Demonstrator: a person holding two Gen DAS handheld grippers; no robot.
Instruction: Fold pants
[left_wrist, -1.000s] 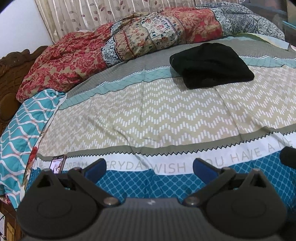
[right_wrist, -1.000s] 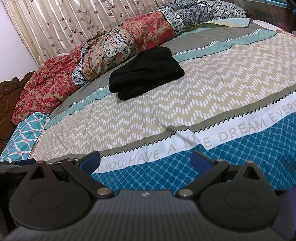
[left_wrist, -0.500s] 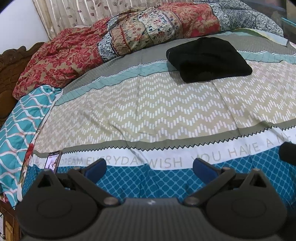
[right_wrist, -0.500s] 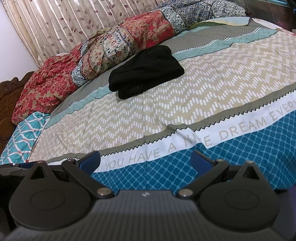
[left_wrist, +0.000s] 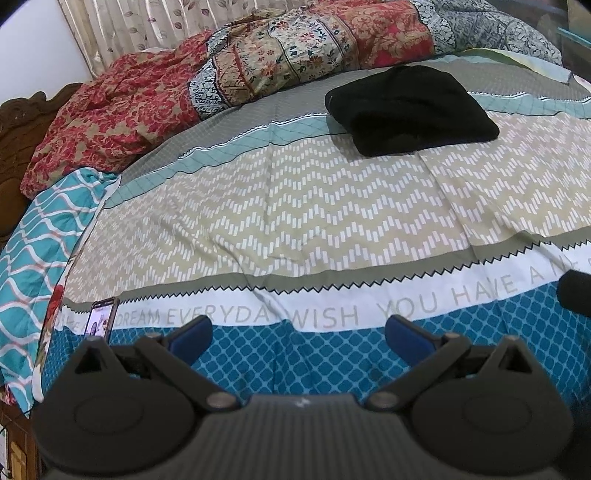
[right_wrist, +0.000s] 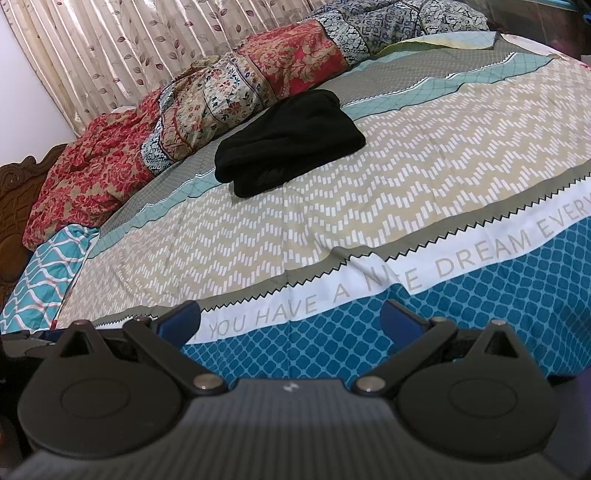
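Black pants (left_wrist: 410, 107) lie folded into a thick bundle on the far half of the bed, seen again as the black pants (right_wrist: 288, 142) in the right wrist view. My left gripper (left_wrist: 299, 336) hovers over the near blue edge of the bedspread, open with nothing between its blue pads. My right gripper (right_wrist: 290, 319) is also open and empty over the same near edge. Both grippers are well short of the pants and touch nothing.
A patterned bedspread (left_wrist: 314, 206) covers the bed. A rumpled floral quilt (left_wrist: 258, 70) runs along the far side under curtains (right_wrist: 122, 55). A phone (left_wrist: 101, 319) lies at the near left edge. A carved wooden headboard (right_wrist: 18, 192) stands at left.
Both views have drifted slightly, the left one tilting so the pants sit higher in frame. The pants have not moved and both grippers stay open.
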